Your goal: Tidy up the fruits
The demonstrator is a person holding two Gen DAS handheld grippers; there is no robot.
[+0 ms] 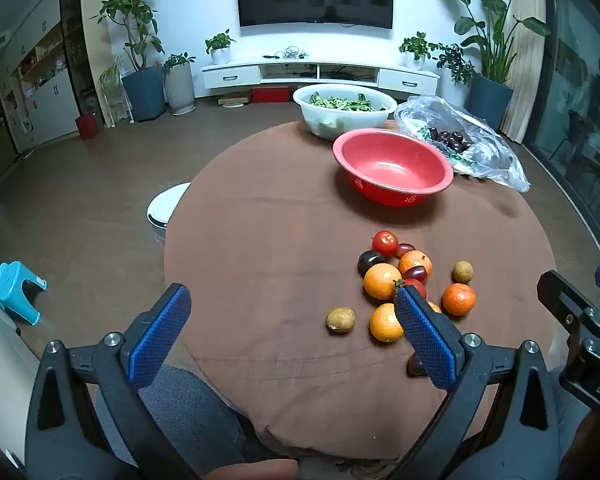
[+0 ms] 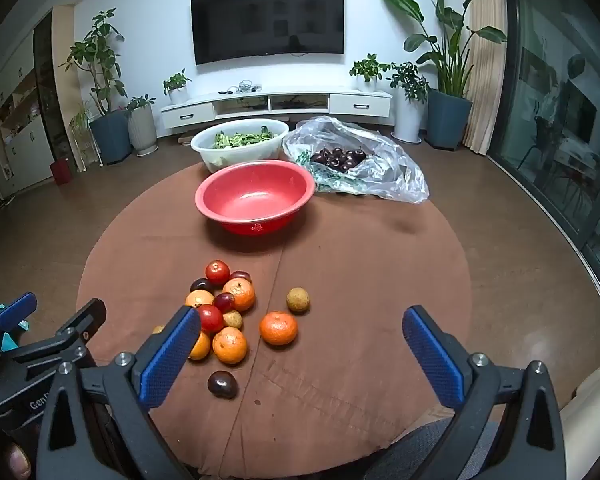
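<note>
Fruits loose, "GenR…" on left gripper

Fruits on table, basin behind, bag perhaps touching basin

Fruit, bowls on table

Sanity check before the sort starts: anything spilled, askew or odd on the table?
Nothing damaged. Fruit lies loose on the brown tablecloth, while the red bowl sits empty. One dark fruit lies apart from the cluster. Both grippers are open and empty.
</note>
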